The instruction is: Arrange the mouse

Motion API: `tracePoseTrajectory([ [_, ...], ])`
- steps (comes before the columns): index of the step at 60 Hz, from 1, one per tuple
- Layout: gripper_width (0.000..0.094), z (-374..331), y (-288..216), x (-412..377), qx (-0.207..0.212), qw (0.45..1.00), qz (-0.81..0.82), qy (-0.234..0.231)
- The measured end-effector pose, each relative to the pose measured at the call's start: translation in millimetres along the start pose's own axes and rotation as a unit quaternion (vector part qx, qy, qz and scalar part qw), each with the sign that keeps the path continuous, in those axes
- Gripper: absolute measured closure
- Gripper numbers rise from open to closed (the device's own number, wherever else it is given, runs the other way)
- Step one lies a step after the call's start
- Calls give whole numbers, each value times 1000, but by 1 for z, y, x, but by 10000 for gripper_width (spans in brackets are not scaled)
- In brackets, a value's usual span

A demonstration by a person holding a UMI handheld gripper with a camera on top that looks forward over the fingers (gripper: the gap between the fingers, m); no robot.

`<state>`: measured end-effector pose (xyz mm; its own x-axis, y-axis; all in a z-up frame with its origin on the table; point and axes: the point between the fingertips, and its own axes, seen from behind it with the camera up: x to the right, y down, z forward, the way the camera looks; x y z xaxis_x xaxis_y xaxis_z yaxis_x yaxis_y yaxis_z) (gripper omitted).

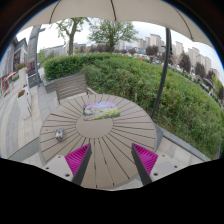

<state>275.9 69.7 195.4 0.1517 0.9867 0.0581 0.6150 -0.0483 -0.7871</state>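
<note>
- Gripper (pixel 112 160) empty, fingers spread wide above the round slatted table (pixel 120 150).
- Mouse (pixel 59 134) sits left of and just beyond the left finger; mouse mat (pixel 100 108) well beyond both.
- Approach step, likely: swing left, descend, straddle mouse, close.

One gripper (pixel 112 158) is seen from its own camera, pointed forward and slightly downward. Two dark fingers are shown at the bottom, spread wide apart, with nothing held between them. Magenta pads (pixel 77 157) are carried on the inner faces, both turned inward. No hand or sleeve is shown.
</note>
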Motion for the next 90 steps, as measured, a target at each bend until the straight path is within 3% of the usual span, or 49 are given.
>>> tracePoseTrajectory([
  [15, 94, 7, 21, -75, -9, 999, -11, -36],
  [31, 106, 9, 38, -196, 11, 996, -38, -85],
  [39, 109, 29, 47, -242, 33, 993, -58, -98],
  [50, 98, 74, 62, -288, 28, 992, -65, -108],
  [76, 101, 223, 50, -326, 33, 995, -43, -87],
  [90, 104, 263, 41, -334, 23, 995, -38, -92],
])
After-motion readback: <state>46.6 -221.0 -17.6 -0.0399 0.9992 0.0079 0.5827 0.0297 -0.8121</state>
